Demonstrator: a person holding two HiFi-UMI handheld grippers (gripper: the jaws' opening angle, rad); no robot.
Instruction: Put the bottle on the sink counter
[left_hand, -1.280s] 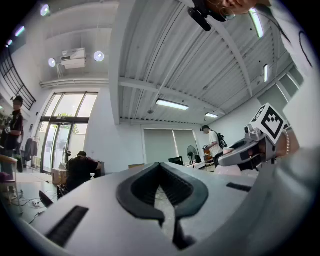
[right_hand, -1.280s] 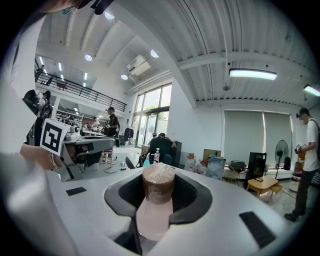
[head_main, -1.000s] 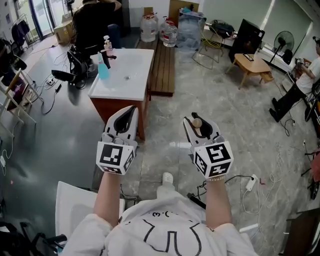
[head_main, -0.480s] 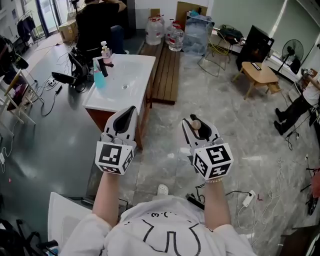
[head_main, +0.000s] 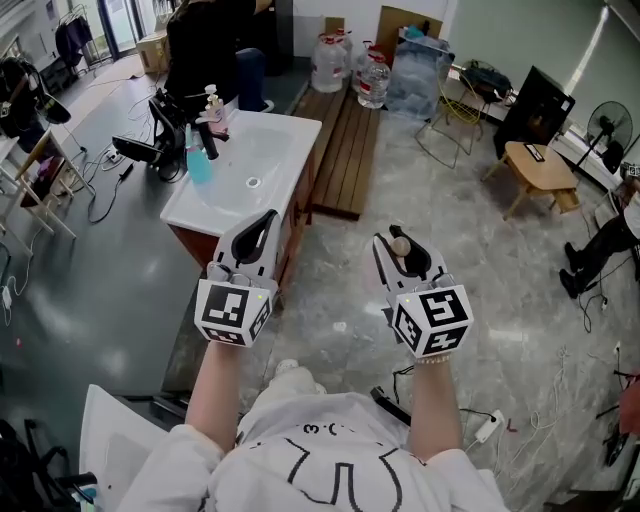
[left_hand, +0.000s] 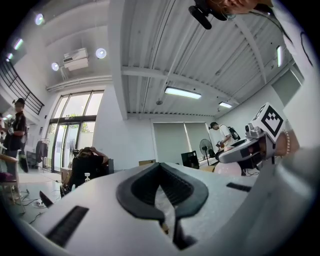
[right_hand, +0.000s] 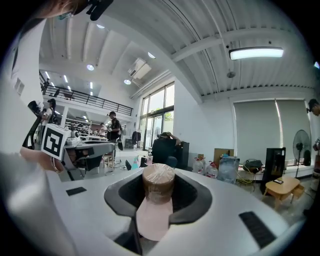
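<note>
A pink bottle (head_main: 399, 246) with a tan cap stands upright between the jaws of my right gripper (head_main: 398, 237), which is shut on it and held in the air over the floor. The right gripper view shows the bottle (right_hand: 157, 197) filling the gap between the dark pads. My left gripper (head_main: 265, 220) is shut with nothing in it, its tips hanging beside the near corner of the white sink counter (head_main: 205, 208). In the left gripper view its pads (left_hand: 142, 192) meet at the tips. The counter lies ahead and to the left.
On the counter stand a blue bottle (head_main: 198, 162), a pump bottle (head_main: 213, 103) and a black tap (head_main: 207, 135). A person in black (head_main: 215, 45) sits behind it. A wooden bench (head_main: 348, 150), water jugs (head_main: 345, 65) and a small wooden table (head_main: 538, 168) stand further off.
The sink counter has come nearer and shifted right in the head view as the person walks toward it. Both grippers keep their pose, the bottle still in the right one.
</note>
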